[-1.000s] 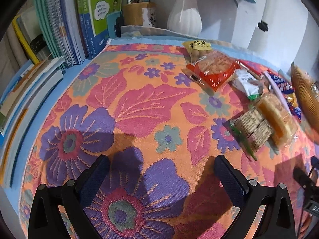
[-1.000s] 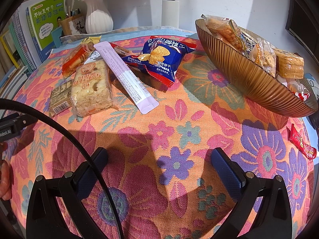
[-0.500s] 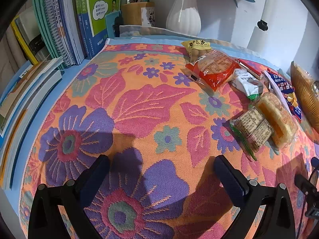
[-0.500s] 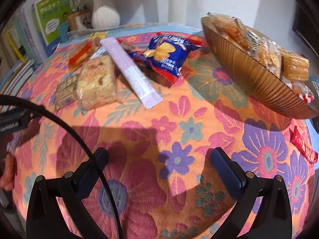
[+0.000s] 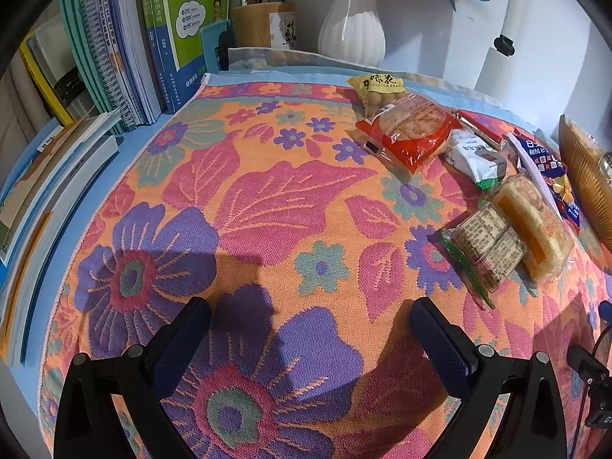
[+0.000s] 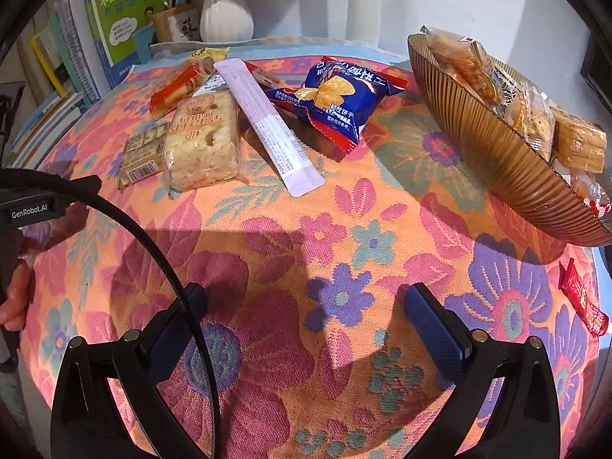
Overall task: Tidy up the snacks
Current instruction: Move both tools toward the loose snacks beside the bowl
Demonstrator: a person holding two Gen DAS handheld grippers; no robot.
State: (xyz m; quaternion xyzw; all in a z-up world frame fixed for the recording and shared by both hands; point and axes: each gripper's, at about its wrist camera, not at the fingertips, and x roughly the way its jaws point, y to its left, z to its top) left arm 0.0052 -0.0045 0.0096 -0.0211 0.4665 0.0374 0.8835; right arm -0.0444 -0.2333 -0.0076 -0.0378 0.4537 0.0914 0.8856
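Note:
Several wrapped snacks lie on a floral cloth. In the right wrist view I see a blue cracker bag (image 6: 342,95), a long pale purple packet (image 6: 267,124), a clear-wrapped rice cake (image 6: 204,139) and a small brown packet (image 6: 143,151). A ribbed amber bowl (image 6: 493,149) at the right holds several snacks. A red candy (image 6: 583,298) lies beside it. My right gripper (image 6: 306,317) is open over bare cloth, well short of the snacks. My left gripper (image 5: 310,329) is open too. Ahead of it to the right lie a red bag (image 5: 411,132), a yellow bag (image 5: 378,88) and a brown packet (image 5: 485,244).
Books (image 5: 114,57) stand and lie along the left edge. A white vase (image 5: 352,26) and a wooden pen holder (image 5: 264,23) stand at the back by the wall. A black cable (image 6: 153,244) crosses the right wrist view, and a hand (image 6: 15,298) shows at its left edge.
The right gripper has swung a little, so the snacks and bowl sit further right in its view. The left view has barely shifted. Both grippers stay open.

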